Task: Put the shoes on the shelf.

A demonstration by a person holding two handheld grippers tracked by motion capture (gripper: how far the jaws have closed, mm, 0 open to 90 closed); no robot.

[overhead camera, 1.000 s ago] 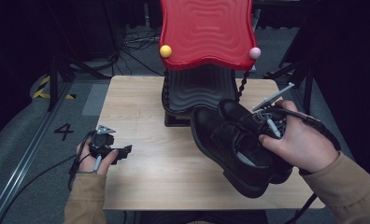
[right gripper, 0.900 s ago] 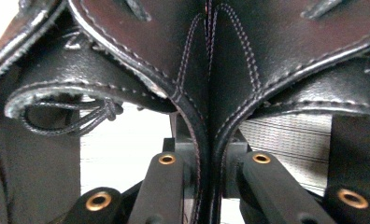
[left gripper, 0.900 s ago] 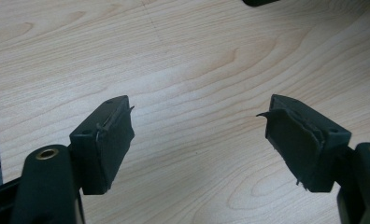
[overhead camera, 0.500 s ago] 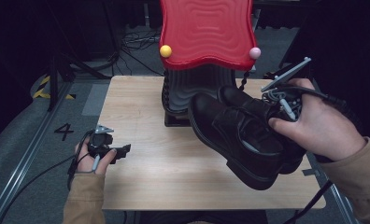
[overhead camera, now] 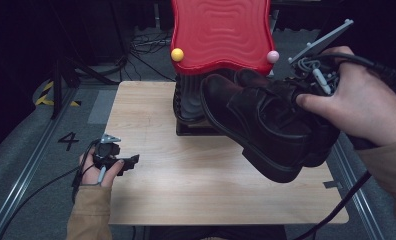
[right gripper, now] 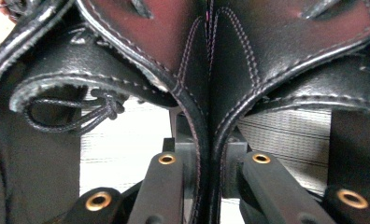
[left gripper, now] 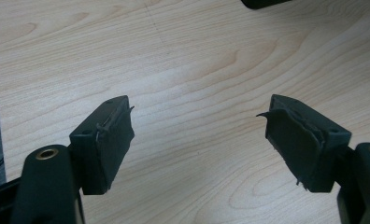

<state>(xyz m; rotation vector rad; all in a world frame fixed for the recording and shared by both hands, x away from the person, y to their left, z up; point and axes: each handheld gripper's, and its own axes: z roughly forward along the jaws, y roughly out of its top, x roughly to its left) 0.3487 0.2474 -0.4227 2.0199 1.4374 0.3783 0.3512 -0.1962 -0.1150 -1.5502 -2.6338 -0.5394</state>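
Holding pair of black shoes (overhead camera: 266, 125) off the tabletop (overhead camera: 196, 190) by pinched inner collars, right gripper (right gripper: 206, 182) jaws clamped so both lift together near red rack (overhead camera: 221, 32); left gripper (overhead camera: 117, 161) idle at tabletop edge, jaws apart, empty

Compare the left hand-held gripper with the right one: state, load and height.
The left hand-held gripper stands open and empty; the right hand-held gripper is clamped on the touching inner edges of two black shoes. The left sits low at the table's edge; the right is raised above it. Both have black jaws.
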